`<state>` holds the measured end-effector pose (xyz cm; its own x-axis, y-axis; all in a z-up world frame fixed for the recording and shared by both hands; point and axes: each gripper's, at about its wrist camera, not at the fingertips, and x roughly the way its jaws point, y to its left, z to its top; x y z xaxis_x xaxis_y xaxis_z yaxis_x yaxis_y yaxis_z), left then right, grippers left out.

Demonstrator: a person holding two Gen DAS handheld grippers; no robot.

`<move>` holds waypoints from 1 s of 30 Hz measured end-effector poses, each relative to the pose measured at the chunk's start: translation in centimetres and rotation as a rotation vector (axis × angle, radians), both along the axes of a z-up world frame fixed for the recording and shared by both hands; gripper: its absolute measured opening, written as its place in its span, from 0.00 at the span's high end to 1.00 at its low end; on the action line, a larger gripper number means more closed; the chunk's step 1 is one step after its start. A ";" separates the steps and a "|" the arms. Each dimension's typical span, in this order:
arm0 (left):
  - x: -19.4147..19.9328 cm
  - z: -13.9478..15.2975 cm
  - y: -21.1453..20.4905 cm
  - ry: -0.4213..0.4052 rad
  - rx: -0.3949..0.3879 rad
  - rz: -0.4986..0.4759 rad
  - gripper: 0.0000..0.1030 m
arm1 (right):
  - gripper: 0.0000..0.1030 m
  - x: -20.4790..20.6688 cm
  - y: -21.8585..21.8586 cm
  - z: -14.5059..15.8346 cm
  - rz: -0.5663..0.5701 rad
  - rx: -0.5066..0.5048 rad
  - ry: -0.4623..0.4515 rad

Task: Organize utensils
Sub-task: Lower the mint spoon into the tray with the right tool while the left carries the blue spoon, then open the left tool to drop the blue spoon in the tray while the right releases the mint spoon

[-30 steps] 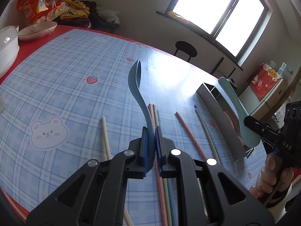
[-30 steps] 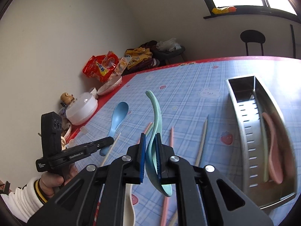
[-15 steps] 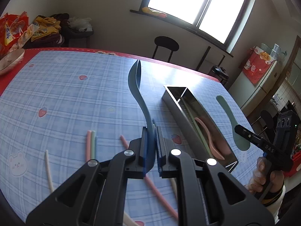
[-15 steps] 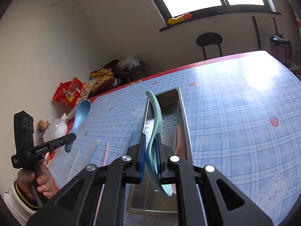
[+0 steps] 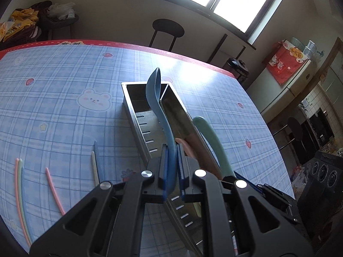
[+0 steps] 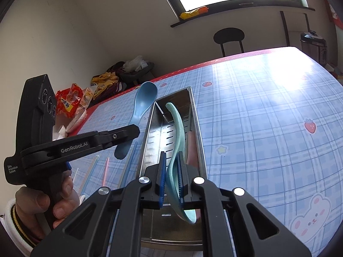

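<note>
Both spoons now over tray (image 5: pixel 137 115) — each hand-held gripper clamped; only right view shows hand (image 6: pixel 42 205).

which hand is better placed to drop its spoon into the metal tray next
Right, probably. Its green spoon already hangs over the metal tray, lined up along it. The left gripper holds the blue spoon beside the tray's rim, over the tablecloth.

metal tray (image 5: pixel 137 115) on table (image 5: pixel 53 75); chopsticks (image 5: pixel 53 187) left of tray; stool (image 5: pixel 168 29) behind table.
</note>
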<state>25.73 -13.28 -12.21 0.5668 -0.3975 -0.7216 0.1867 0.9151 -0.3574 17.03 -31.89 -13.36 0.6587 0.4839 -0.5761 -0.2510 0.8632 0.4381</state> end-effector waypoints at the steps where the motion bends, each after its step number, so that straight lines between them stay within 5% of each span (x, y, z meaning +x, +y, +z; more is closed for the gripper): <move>1: 0.4 -0.3 -0.4 0.007 0.002 0.000 0.88 | 0.90 0.1 0.1 -0.2 -0.002 0.000 0.006; 30: 3.5 -2.5 -2.4 0.052 0.055 -0.029 0.86 | 0.89 1.5 0.5 -1.0 -0.023 -0.003 0.020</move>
<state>29.25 -15.65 -14.74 0.5166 -0.3718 -0.7713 0.1954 0.9282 -0.3166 18.57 -31.41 -14.37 0.6578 0.4669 -0.5911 -0.2222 0.8701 0.4400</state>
